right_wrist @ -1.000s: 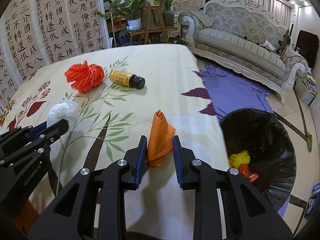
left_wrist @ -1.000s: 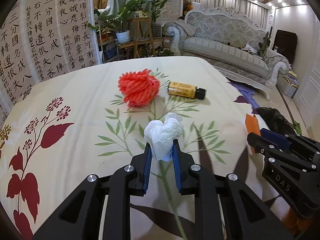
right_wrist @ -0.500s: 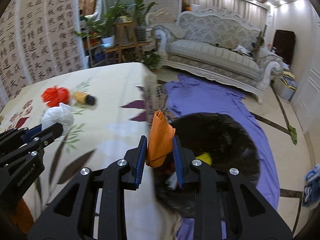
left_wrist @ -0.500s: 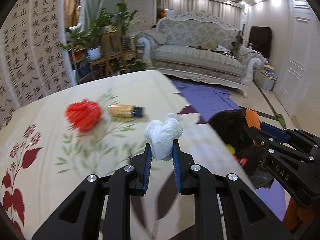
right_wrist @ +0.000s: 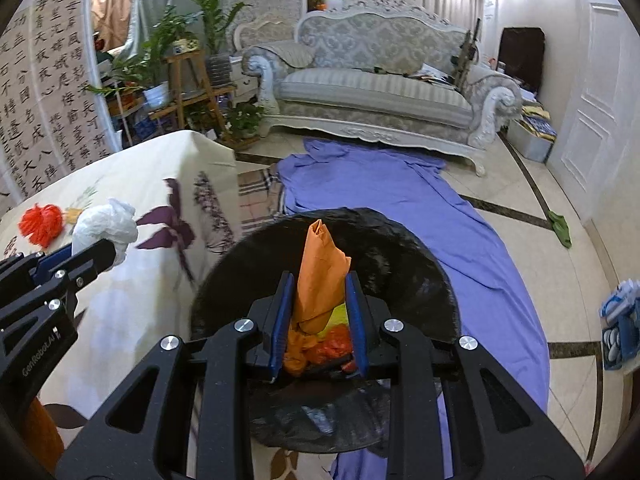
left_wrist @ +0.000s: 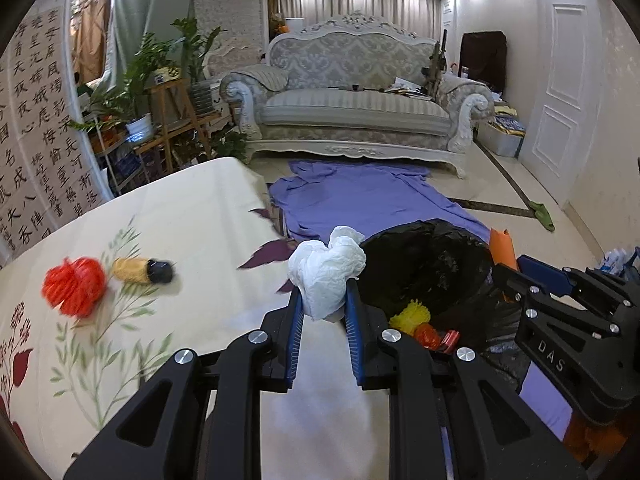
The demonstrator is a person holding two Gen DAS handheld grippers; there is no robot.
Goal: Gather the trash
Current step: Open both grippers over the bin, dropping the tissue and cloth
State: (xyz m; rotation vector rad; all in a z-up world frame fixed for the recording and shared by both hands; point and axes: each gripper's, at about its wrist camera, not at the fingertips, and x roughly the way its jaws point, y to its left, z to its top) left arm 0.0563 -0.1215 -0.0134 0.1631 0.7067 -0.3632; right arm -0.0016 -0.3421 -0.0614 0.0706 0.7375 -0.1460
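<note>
Right wrist view shows your right claw [right_wrist: 316, 304] clenched on soft orange wrapper [right_wrist: 320, 272] above the black bin bag [right_wrist: 420, 280], left claw [left_wrist: 322, 312] pinching light crumpled tissue [left_wrist: 326, 268] mid-body beside it; both crush easily.

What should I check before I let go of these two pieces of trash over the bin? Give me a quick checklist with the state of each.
1. Left gripper shut on the white tissue wad: ok.
2. Right gripper shut on the orange wrapper: ok.
3. Orange wrapper above the black trash bag opening: ok, the bag fills the right wrist view beneath it.
4. White tissue wad above the opening: not ok, it seems to sit over the table edge beside the bag's rim.
5. Bag open with room: ok, only a few pieces lie at the bottom.
6. Trash left on the table: not ok, the red mesh ball and yellow bottle remain.
</note>
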